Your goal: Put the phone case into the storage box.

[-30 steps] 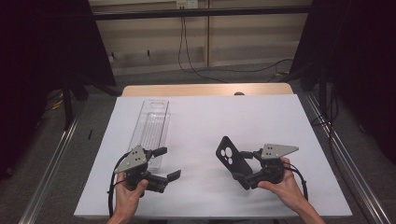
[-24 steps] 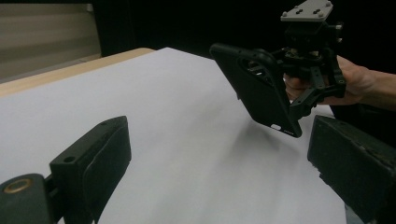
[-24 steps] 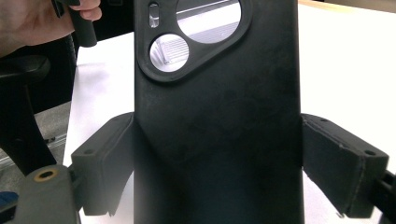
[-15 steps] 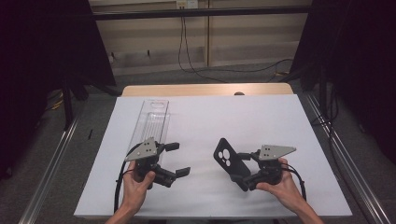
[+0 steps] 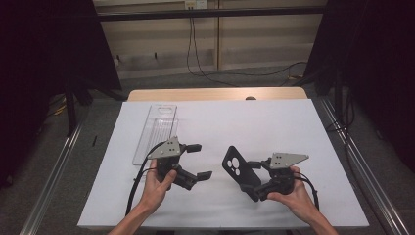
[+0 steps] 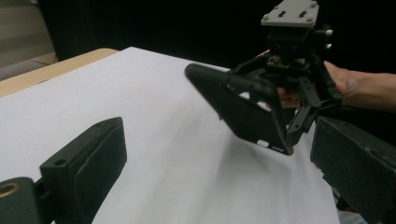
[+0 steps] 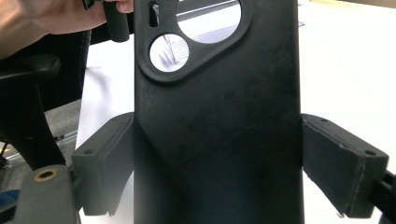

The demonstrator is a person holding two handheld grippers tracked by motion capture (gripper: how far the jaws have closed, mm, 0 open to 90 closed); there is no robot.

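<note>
High view: the right gripper (image 5: 255, 177) is clamped on a black phone case (image 5: 238, 169), gripping its two long edges and holding it tilted just above the white sheet (image 5: 293, 127) near the table's front. Right gripper view shows the case (image 7: 219, 121) upright between the jaws, each pad pressed against one side, its camera cutout at the top. The left gripper (image 5: 199, 160) is beside it to the left, near but apart, its jaws wide apart with nothing between them; in the left gripper view they frame the case (image 6: 243, 109). A clear plastic tray (image 5: 155, 131) lies flat on the sheet behind the left gripper.
</note>
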